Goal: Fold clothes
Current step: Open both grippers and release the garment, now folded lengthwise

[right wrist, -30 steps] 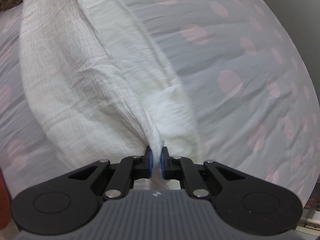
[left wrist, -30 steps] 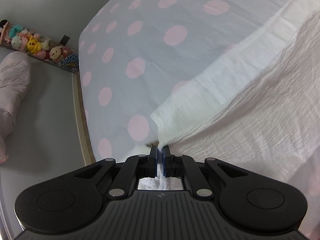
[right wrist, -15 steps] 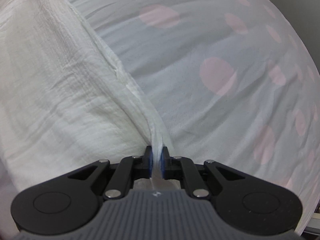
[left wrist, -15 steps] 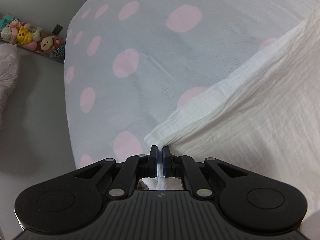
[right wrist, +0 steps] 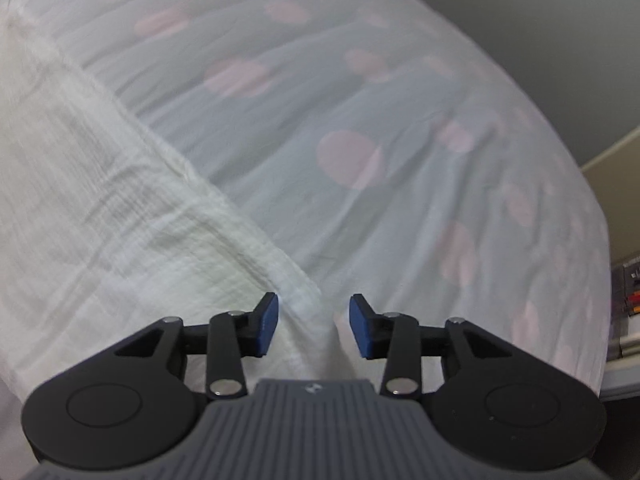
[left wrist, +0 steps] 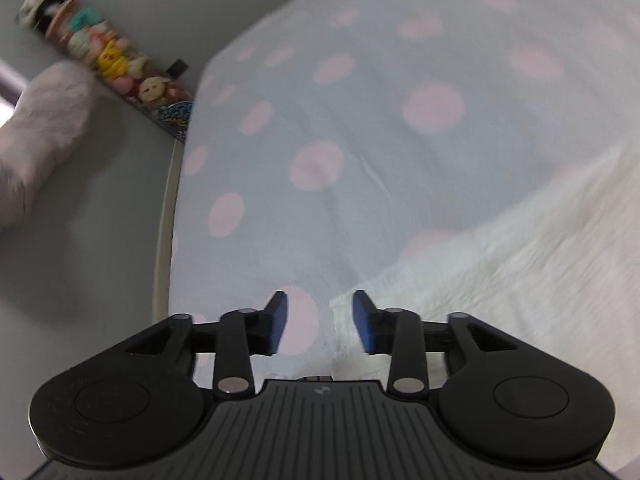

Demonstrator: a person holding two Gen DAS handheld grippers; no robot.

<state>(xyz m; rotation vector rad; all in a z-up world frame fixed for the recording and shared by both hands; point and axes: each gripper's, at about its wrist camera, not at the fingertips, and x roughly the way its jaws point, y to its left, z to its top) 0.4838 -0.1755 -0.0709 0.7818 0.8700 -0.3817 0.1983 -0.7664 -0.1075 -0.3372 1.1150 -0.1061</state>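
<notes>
A white crinkled garment [left wrist: 500, 248] lies flat on a bed sheet with pink dots [left wrist: 360, 140]. In the left wrist view its near corner reaches between the blue pads, beside the right pad, and my left gripper [left wrist: 320, 322] is open just above it. In the right wrist view the same garment [right wrist: 100, 220] fills the left side, its edge running down to a corner between the fingers. My right gripper [right wrist: 314, 326] is open over that corner. Neither gripper holds the cloth.
A row of small plush toys [left wrist: 108, 60] sits along the wall at the upper left, with a pale pink bundle [left wrist: 36, 132] below it. The bed's left edge [left wrist: 164, 220] borders grey floor. A shelf or furniture edge [right wrist: 624, 300] shows at the far right.
Both grippers were shut on the garment's corners and have opened, letting the cloth go. The garment, lifted a second ago, now lies flat on the sheet.
</notes>
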